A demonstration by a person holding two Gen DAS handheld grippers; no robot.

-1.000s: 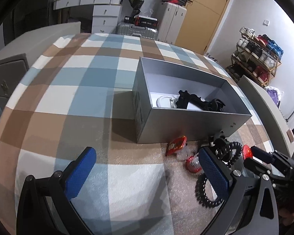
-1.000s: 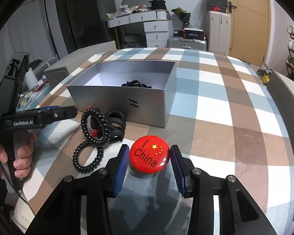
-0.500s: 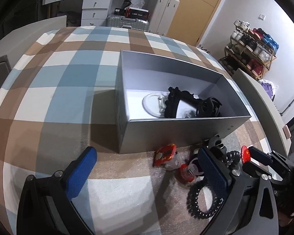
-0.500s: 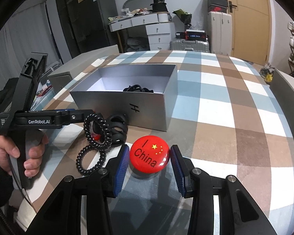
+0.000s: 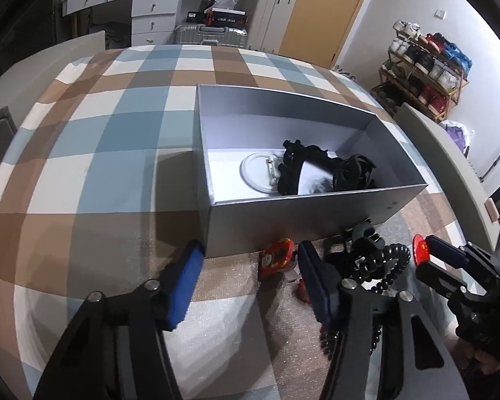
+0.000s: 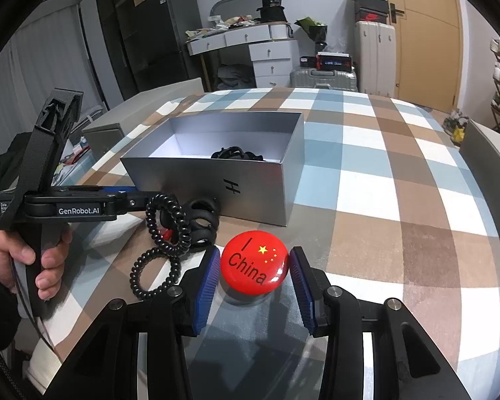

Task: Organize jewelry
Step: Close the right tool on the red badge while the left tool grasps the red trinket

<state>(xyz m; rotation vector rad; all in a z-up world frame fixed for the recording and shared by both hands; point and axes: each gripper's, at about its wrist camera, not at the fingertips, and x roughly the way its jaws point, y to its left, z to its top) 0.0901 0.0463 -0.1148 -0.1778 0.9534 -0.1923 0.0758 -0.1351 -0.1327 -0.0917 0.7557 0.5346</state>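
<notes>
The red badge (image 6: pixel 254 262) is being held between the right fingers (image 6: pixel 207 276); the left gripper (image 5: pixel 246 275), closing on nothing, should be centred over the small red charm (image 5: pixel 276 259) by the grey box (image 5: pixel 303 215).

Both cameras ride on hand-held grippers and look steeply down and forward along their own fingers over the checked cloth (image 5: pixel 93 153) of the table. The left wrist view sits close above the near long wall of the silver box (image 5: pixel 303 213), seeing into it, with the door and shoe rack behind. The right wrist view sits lower and farther back, facing the box's lettered side (image 6: pixel 230 186). Both views share the box, the black coiled bands (image 6: pixel 166 220) and the far drawers.
</notes>
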